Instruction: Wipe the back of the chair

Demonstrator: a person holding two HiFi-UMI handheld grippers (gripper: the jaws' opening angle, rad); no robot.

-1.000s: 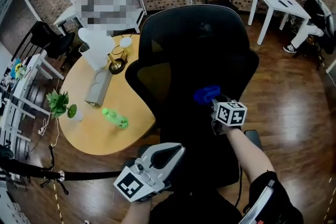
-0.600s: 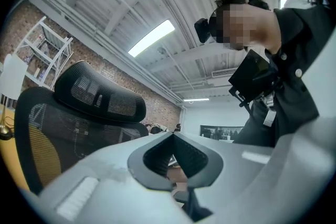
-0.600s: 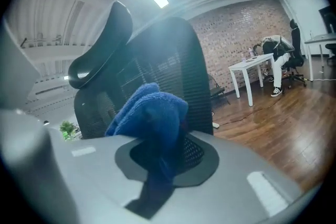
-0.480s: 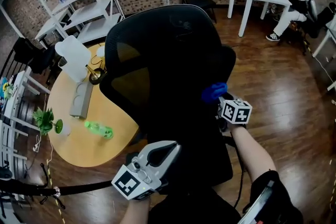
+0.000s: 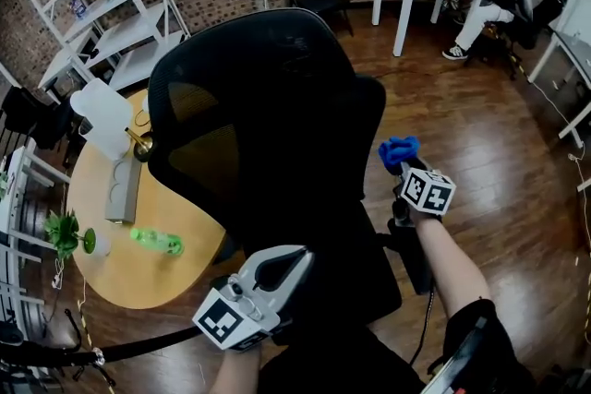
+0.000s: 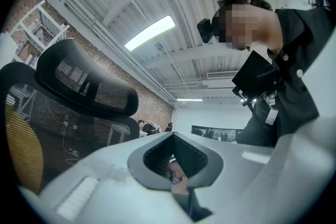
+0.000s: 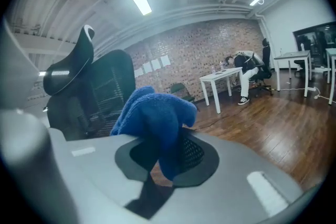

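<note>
head view: chair on wooden floor

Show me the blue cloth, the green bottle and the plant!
blue cloth [image 5: 399,149], head view, its bunched top.
green bottle [image 5: 155,241], head view, its middle.
plant [image 5: 63,233], head view, its leaves.

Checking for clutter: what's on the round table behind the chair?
A green bottle, a small plant, a grey box and a white object. The chair's back hides the table's right side.
</note>
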